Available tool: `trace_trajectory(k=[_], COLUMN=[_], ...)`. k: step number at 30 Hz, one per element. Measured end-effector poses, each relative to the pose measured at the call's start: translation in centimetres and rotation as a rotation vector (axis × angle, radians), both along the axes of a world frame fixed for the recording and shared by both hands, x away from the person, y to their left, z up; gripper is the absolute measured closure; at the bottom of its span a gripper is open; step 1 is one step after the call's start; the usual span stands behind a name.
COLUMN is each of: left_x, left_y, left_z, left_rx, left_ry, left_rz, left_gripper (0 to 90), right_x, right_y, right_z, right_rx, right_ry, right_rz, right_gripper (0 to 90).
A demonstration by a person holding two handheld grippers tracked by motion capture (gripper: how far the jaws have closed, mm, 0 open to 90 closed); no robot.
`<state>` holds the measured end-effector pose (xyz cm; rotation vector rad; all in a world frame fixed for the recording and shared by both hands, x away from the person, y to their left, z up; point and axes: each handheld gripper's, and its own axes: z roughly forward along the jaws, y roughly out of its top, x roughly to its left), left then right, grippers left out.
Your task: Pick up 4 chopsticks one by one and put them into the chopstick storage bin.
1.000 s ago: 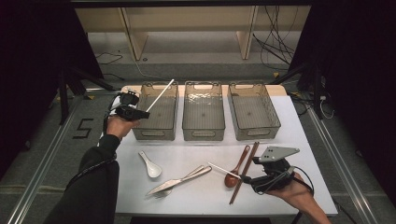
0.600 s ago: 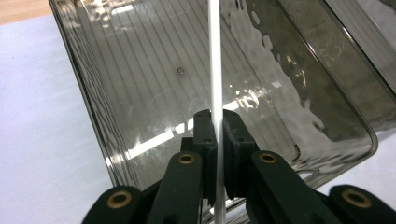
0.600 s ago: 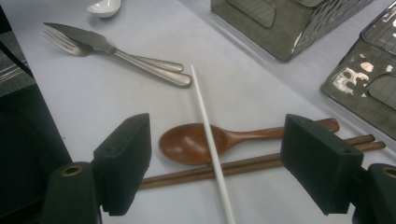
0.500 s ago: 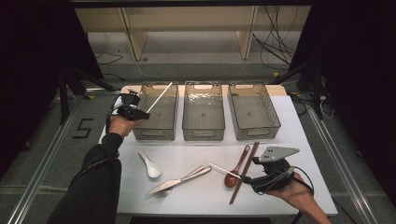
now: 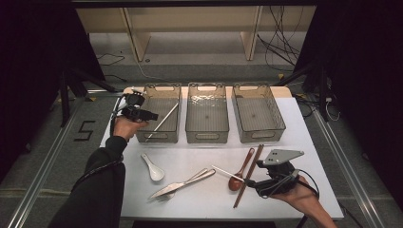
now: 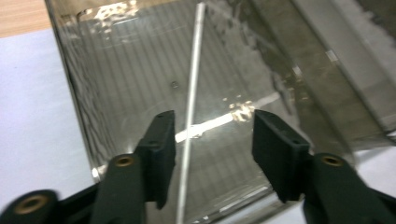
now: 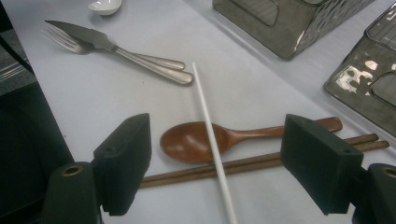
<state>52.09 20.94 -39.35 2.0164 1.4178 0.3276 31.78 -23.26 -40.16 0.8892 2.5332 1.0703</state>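
A thin white stick (image 5: 162,121) lies slanted in the left clear bin (image 5: 161,87), one end on the near wall. My left gripper (image 5: 153,115) hovers at that bin's near left corner. Its jaws have just been opening, and the stick (image 6: 192,93) stands loose between them, close to the left jaw of the left gripper (image 6: 212,140). My right gripper (image 5: 252,183) rests open near the table's front right. Between its jaws, my right gripper (image 7: 217,144) sees a second white stick (image 7: 210,130) lying across a wooden spoon (image 7: 191,142) and brown chopsticks (image 7: 252,163).
The middle bin (image 5: 207,137) and the right bin (image 5: 260,135) stand in a row with the left one. A white ceramic spoon (image 5: 153,167) and a knife with a fork (image 5: 183,183) lie on the white table towards the front.
The left gripper's jaws have opened and let go of the white stick. The stick, which pointed up over the bin, has dropped into the left bin. The right gripper has not moved.
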Motion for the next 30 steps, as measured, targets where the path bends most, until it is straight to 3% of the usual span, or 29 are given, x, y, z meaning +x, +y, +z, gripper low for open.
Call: trace_trajectory(k=[4, 8, 15, 22, 27, 30], left_x=[-1.1, -2.8, -5.5, -7.7, -8.8, -9.6], left_y=[-0.3, -0.6, -1.6, -2.5, -3.0, -3.4], left_z=[0.9, 1.6, 2.1, 2.5, 2.6, 2.8], left_rx=[-0.029, -0.095, -0.101, -0.091, -0.137, -0.135], left_ry=[-0.013, -0.048, -0.083, -0.129, -0.138, -0.151], left_rz=[-0.034, -0.084, -0.175, -0.216, -0.257, -0.266], left_gripper=[36.5, 29.4, 23.5, 18.8, 16.1, 16.0], right_x=[0.0, 0.0, 0.1, 0.2, 0.2, 0.2], right_y=[0.0, 0.0, 0.0, 0.0, 0.1, 0.1], right_z=[0.0, -0.1, -0.1, -0.3, -0.4, -0.5], right_rx=[0.0, -0.001, -0.012, -0.03, -0.037, -0.049], right_ry=[0.002, 0.006, 0.015, 0.022, 0.028, 0.036], right_rz=[-0.002, -0.004, -0.006, -0.002, -0.002, -0.001], right_gripper=[25.5, 25.5, 25.4, 25.4, 25.5, 25.5])
